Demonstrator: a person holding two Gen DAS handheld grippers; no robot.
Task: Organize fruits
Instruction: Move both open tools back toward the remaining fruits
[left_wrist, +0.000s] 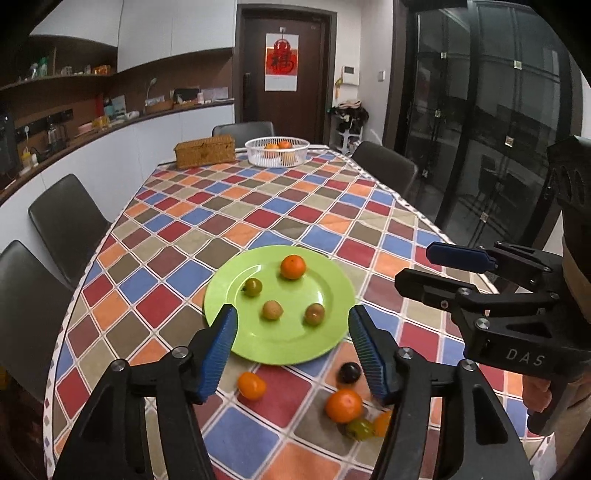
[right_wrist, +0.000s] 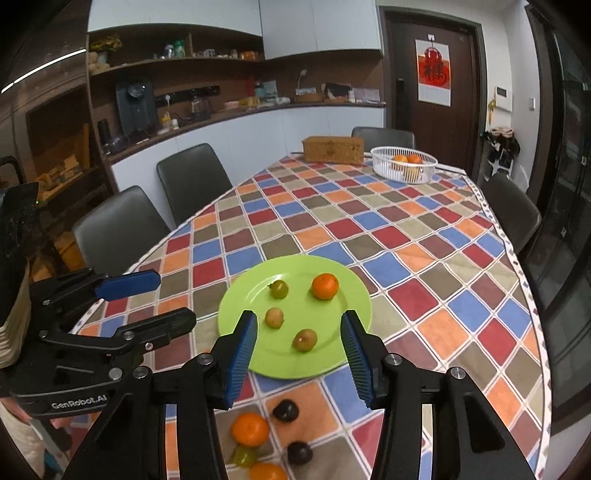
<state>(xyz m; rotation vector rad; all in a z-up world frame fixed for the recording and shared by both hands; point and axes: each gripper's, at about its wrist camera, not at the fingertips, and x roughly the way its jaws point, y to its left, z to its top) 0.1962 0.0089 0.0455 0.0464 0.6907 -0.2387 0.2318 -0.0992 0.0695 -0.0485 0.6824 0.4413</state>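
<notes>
Both grippers spread, empty, above green plate (left_wrist: 332, 291). Left gripper (left_wrist: 293, 349): drop straight on loose tangerine (left_wrist: 251, 385), squeeze gently. Right gripper (right_wrist: 299, 356): keep clear.

place: home dining kitchen | landmark: dining table (left_wrist: 258, 206) in checked cloth | around it: dark chairs (right_wrist: 192, 177) | left of it: curved counter (right_wrist: 236, 114), shelves, kettle | beyond its far end: door (left_wrist: 282, 74) with red calendar (left_wrist: 281, 61)
</notes>
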